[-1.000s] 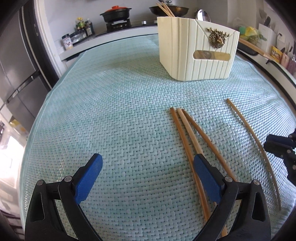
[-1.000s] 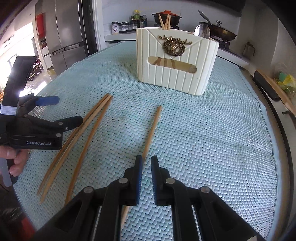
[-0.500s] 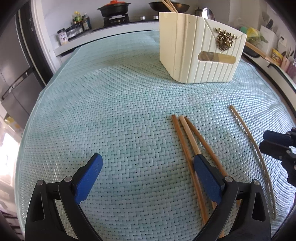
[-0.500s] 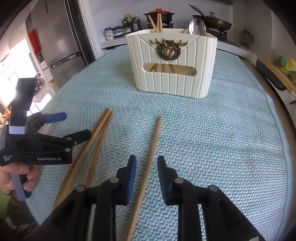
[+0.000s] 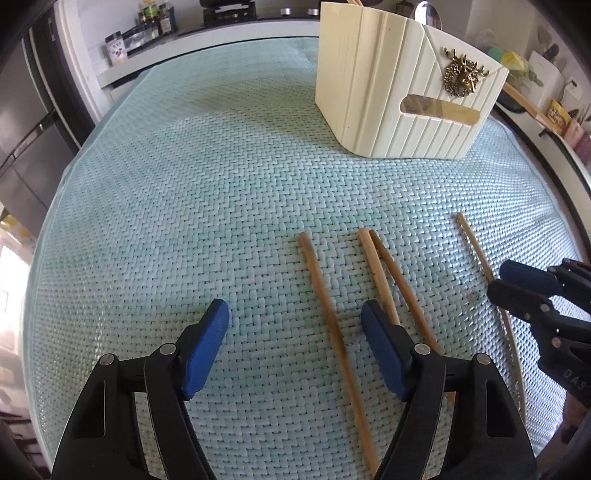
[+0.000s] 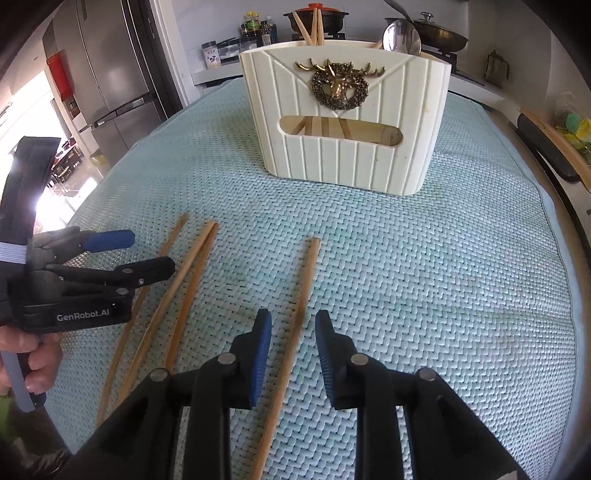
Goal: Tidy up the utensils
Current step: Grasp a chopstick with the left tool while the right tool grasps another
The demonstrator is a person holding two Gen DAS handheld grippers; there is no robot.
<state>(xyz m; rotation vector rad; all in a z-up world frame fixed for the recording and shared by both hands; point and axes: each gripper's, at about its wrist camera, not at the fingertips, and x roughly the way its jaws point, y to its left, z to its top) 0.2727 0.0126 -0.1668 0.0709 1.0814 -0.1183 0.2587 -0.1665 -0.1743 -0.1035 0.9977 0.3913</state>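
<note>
Several wooden chopsticks lie on the woven teal mat (image 5: 207, 206). My left gripper (image 5: 295, 332) points down at the mat with its jaws closing. One chopstick (image 5: 332, 325) lies between its blue pads, untouched by either. Two more chopsticks (image 5: 391, 284) run under its right finger. My right gripper (image 6: 293, 350) straddles a lone chopstick (image 6: 299, 314), with a gap on each side, and shows from the side in the left wrist view (image 5: 498, 280). The left gripper (image 6: 147, 251) appears at the left of the right wrist view. A cream utensil caddy (image 6: 347, 147) stands beyond.
The caddy holds chopsticks (image 6: 310, 26) and a metal spoon (image 6: 402, 37), and bears a brass stag emblem (image 6: 340, 88). A hand (image 6: 33, 362) grips the left tool. A fridge (image 6: 107, 81) stands at the left, with pots and bottles on a counter behind.
My left jaws narrowed, and one chopstick now lies apart from the other two, between those jaws. My right jaws went from shut to open astride the lone chopstick.
</note>
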